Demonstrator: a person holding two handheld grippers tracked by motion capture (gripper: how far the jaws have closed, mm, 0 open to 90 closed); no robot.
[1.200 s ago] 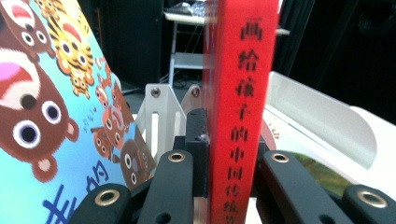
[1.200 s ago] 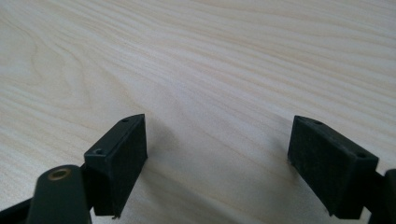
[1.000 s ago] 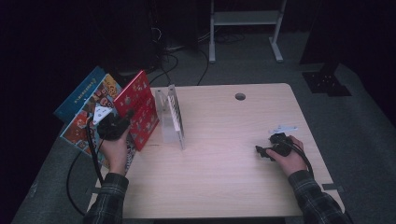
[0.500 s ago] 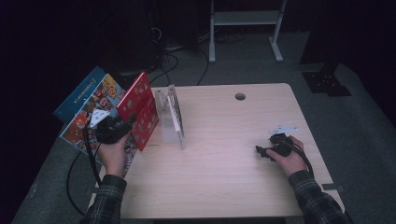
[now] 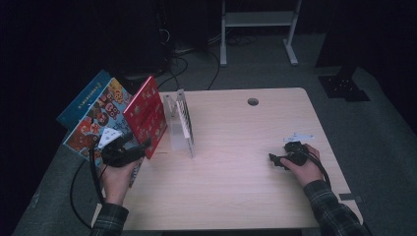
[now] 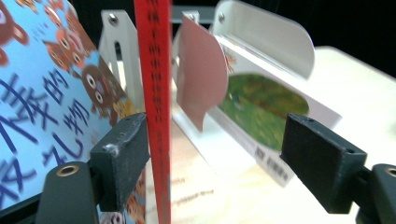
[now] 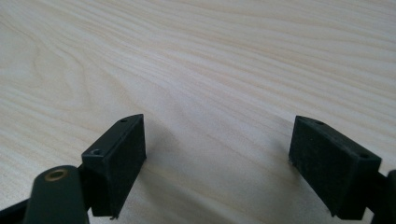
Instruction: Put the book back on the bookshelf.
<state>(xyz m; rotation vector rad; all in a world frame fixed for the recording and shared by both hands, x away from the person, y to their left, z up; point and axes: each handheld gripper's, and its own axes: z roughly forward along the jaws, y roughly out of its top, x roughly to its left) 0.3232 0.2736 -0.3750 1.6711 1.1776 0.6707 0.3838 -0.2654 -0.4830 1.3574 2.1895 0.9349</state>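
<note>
Pale wood desk (image 5: pixel 231 162), dark room. Your left hand-held gripper (image 5: pixel 142 149), frame left, has just been opening around the red book (image 5: pixel 146 114); right hand-held gripper (image 5: pixel 272 160) gapes empty.

Dim high view: the pale wooden worktop (image 5: pixel 236 162) is lit, surroundings black; both gripper views are bright, softly blurred nearby.

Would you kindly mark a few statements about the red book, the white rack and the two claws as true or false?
1. The red book stands on edge left of the white rack. True.
2. The left claw is clamped shut on the book. False: its jaws have just been opening, with a wide gap on one side of the book's spine.
3. The right claw holds a book. False: it is open over the bare table.
4. A blue picture book leans behind the red one. True.
</note>
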